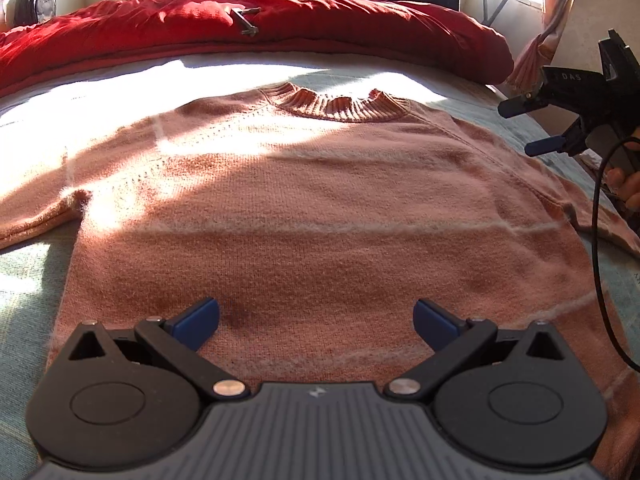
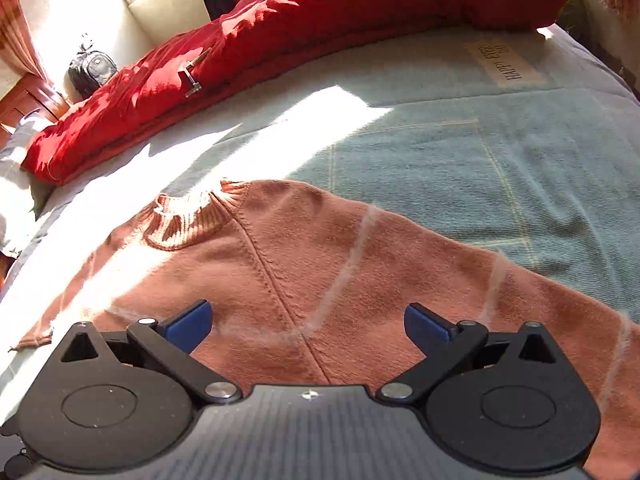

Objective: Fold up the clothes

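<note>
OK, snapshot from where I'm standing:

left gripper (image 1: 316,320): jaws spread wide, nothing between the blue pads (image 1: 198,322); held low over the hem end of the sweater, looking up its length toward the collar.

right gripper (image 2: 308,322): jaws also wide apart, empty; it sits over the shoulder seam and right sleeve. In the left wrist view it shows far right (image 1: 528,128), off the sweater's edge, with the person's hand (image 1: 626,186) on its grip and a black cable (image 1: 598,240) hanging down from it.

sweater (image 1: 320,208): pink-orange knit with thin pale stripes, spread flat, face up, directly ahead of and under both grippers; not folded at all.

collar (image 1: 344,106): ribbed, at the far end from the left gripper, ahead-left of the right one.

sleeves: one runs out left of the left gripper (image 1: 32,220), the other runs out right of the right gripper (image 2: 540,292).

bedspread (image 2: 440,148): pale blue-green, under the sweater (strong sun patch across it, washes out detail).

red duvet (image 1: 280,28): bunched along the far edge, beyond the collar, well apart from the sweater.

backpack (image 1: 36,0): grey, far left behind the duvet.
</note>
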A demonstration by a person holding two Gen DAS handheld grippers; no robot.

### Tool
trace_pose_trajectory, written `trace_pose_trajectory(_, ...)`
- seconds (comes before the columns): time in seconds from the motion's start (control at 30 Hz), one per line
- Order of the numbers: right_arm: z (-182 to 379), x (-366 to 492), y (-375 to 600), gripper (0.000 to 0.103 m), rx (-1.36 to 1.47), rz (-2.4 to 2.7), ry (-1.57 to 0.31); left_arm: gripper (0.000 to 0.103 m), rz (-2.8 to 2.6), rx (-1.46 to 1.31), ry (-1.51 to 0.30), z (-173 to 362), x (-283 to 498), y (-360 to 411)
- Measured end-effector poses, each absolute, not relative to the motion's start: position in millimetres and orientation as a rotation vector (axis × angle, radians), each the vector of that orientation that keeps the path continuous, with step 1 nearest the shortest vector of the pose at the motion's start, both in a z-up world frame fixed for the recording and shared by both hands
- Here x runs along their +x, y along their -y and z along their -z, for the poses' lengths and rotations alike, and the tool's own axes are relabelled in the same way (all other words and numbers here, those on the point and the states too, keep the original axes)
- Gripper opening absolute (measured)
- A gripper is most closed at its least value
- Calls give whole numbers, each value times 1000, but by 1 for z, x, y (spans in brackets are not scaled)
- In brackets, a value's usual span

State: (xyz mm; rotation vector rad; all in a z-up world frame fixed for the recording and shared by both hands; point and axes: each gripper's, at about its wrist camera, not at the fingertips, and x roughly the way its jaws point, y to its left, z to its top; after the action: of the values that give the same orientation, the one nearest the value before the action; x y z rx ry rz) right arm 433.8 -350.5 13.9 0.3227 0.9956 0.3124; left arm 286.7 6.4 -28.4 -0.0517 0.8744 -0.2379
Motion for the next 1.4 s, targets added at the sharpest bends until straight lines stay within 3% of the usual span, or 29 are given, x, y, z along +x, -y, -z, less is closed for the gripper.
trace_pose_trajectory(0.27,35,494,295,103,190,-232,-995,102,239,-42,-861,35,285,-14)
trace_pose_trajectory(0.5,24,526,306,103,250,-192,-988,102,243,-46,-850,37,288,-16)
trace_pose_trajectory(0.7,-3,490,271,103,203,-370,-1047,102,251,-79,-847,37,291,-20)
trace_pose_trajectory(0.93,13,462,232,103,148,-475,-1102,102,256,-78,-841,38,293,-21)
trace_pose_trajectory(1.17,9,484,248,103,325,-427,-1055,102,264,-86,-838,37,293,-23)
trace_pose_trajectory(1.4,-12,419,253,103,278,-471,-1068,102,259,-70,-835,38,293,-21)
